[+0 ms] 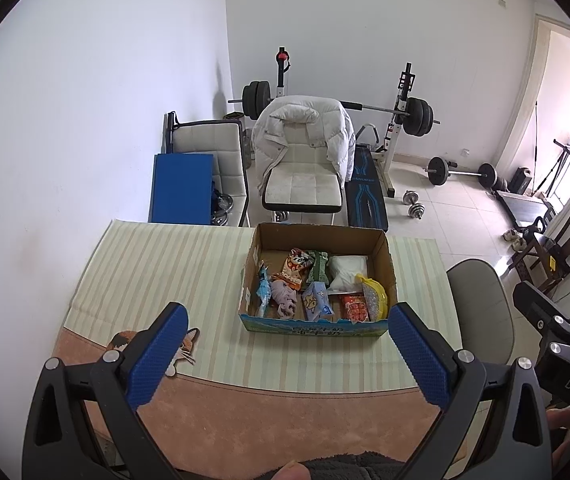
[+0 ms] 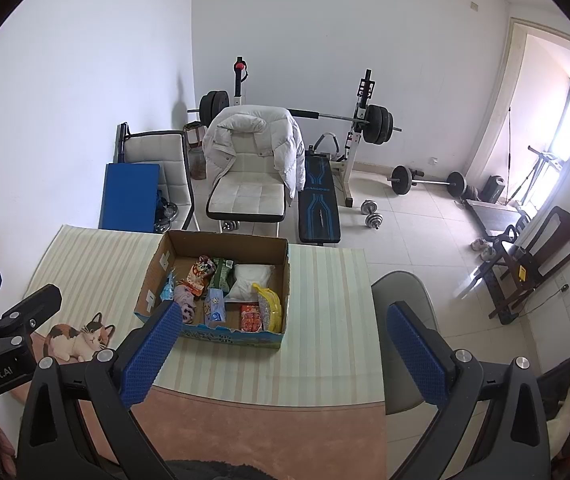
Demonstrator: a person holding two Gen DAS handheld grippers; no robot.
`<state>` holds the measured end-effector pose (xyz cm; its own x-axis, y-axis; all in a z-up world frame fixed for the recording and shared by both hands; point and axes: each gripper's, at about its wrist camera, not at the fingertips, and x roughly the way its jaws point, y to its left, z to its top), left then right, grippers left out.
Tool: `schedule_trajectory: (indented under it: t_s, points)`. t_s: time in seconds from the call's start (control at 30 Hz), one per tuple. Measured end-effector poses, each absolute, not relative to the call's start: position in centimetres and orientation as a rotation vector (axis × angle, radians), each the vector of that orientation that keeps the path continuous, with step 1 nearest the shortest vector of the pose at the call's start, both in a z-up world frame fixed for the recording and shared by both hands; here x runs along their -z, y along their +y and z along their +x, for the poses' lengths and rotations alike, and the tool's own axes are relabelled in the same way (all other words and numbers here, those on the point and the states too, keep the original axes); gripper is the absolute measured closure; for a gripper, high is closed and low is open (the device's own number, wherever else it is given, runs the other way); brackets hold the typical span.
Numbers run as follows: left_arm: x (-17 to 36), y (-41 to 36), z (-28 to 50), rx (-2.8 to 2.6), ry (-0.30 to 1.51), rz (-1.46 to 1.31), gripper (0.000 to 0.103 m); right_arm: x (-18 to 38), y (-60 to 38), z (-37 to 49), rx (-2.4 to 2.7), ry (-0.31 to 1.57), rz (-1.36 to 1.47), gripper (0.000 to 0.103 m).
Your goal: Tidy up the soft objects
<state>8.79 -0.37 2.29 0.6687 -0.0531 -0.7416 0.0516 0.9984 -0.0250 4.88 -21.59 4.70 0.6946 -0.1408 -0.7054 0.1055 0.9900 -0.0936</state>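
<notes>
An open cardboard box stands on the striped table mat and holds several soft items: a white pouch, a yellow mesh bag, a red packet, a blue tissue pack, a mauve cloth and snack packets. My left gripper hovers open, short of the box's near side. My right gripper is open too, above the table's right part. Neither holds anything.
A table mat with a cat print covers the table. A grey chair stands at the table's right edge. Beyond are white chairs, one draped with a white jacket, and a barbell rack.
</notes>
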Motion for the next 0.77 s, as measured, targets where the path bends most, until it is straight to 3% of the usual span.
schedule_trajectory:
  t_s: [0.77]
  points:
    - [-2.32, -0.49, 9.05, 0.068, 0.843, 0.002, 0.000, -4.77, -21.80, 5.14, 0.149, 0.784, -0.055, 0.000]
